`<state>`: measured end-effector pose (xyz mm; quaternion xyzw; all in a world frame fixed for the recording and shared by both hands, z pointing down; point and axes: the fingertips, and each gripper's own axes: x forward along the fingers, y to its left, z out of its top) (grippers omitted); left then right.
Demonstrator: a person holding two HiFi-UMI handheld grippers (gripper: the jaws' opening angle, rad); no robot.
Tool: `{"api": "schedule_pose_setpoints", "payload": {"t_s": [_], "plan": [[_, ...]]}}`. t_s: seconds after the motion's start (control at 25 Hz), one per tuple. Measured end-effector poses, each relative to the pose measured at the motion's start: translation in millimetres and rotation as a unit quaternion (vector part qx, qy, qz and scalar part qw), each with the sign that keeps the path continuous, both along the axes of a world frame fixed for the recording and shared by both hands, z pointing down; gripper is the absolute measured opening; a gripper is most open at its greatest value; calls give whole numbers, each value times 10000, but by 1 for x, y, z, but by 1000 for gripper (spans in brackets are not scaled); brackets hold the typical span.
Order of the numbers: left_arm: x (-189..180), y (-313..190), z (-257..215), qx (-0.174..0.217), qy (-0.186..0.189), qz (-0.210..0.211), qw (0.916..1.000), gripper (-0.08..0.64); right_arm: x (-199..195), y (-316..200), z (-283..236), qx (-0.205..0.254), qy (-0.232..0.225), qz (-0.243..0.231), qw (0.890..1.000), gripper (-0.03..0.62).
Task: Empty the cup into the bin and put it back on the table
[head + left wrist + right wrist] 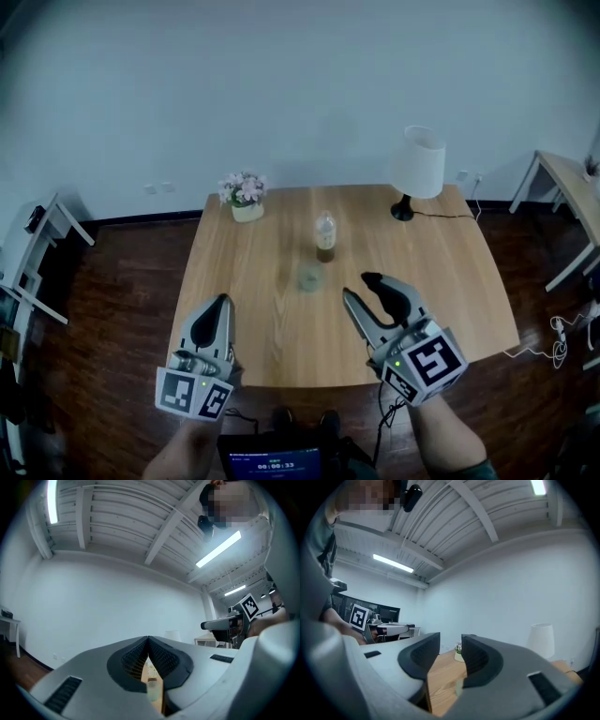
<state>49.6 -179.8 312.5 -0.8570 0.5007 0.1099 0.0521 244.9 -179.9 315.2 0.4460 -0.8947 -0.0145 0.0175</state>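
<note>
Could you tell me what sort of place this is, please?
Probably an office or lab room: a lone wooden table with a lamp and potted flowers, bare white walls, strip lights on a beamed ceiling.

The table (253, 309) was pale, smooth wood, the floor (122, 309) dark wood, the cup (309, 278) clear, the lamp shade (418, 161) matt white.

No word or brand can be read. A small screen (274, 461) at the head view's bottom edge carries a line of digits (too small to be made out). Square black-and-white markers (433, 360) are borne on the cubes of the left gripper (223, 300) and the right gripper (360, 286); 1 is seen in each gripper view.
</note>
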Motion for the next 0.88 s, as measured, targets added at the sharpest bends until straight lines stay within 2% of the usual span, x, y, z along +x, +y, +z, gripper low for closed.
{"api": "schedule_pose_setpoints", "payload": {"t_s": [0.12, 0.2, 0.32, 0.44, 0.52, 0.56, 0.6, 0.76, 0.88], "plan": [[2, 15, -2, 62, -47, 21, 10000, 0, 6, 11, -1, 11, -55, -8, 10000, 142], [2, 25, -4, 78, -70, 103, 9999, 0, 7, 20, 1, -50, -177, 20, 9998, 50], [-1, 46, -13, 241, -115, 219, 9994, 0, 7, 38, 0, -137, -318, 72, 9994, 49], [-7, 61, -24, 415, 46, 336, 9986, 0, 6, 54, -9, -93, -327, 245, 9991, 49], [-11, 67, -26, 409, 80, 447, 9981, 0, 2, 64, -13, -55, -351, 398, 9986, 49], [-13, 71, -27, 394, 73, 520, 9978, 0, -1, 70, -14, -30, -345, 479, 9983, 7], [-16, 76, -27, 383, 72, 594, 9975, 0, -4, 77, -15, -5, -310, 557, 9980, 0], [-45, 100, -23, 286, 285, 754, 9963, 0, -17, 104, -17, -53, -124, 754, 9971, 0], [-56, 112, -16, 205, 96, 867, 9960, 0, -26, 119, -14, -102, 6, 800, 9967, 0]]}}
